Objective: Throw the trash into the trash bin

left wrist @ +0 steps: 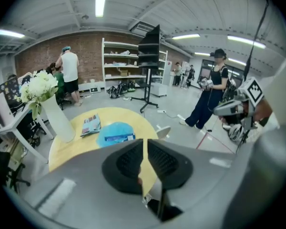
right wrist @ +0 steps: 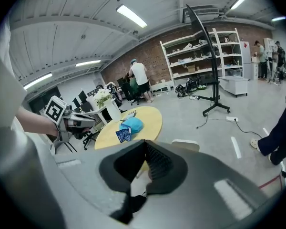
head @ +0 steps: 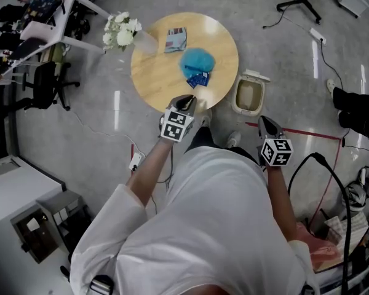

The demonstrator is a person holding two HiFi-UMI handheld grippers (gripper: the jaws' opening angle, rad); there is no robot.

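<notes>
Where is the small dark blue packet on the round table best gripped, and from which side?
Take the dark blue packet by its near edge, coming from the person's side. It rests against the light blue bundle behind it, so only that edge probably stands free.

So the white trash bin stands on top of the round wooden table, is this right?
Not quite. The white trash bin stands on the grey floor beside the round wooden table, not on top of it. The head view shows this.
</notes>
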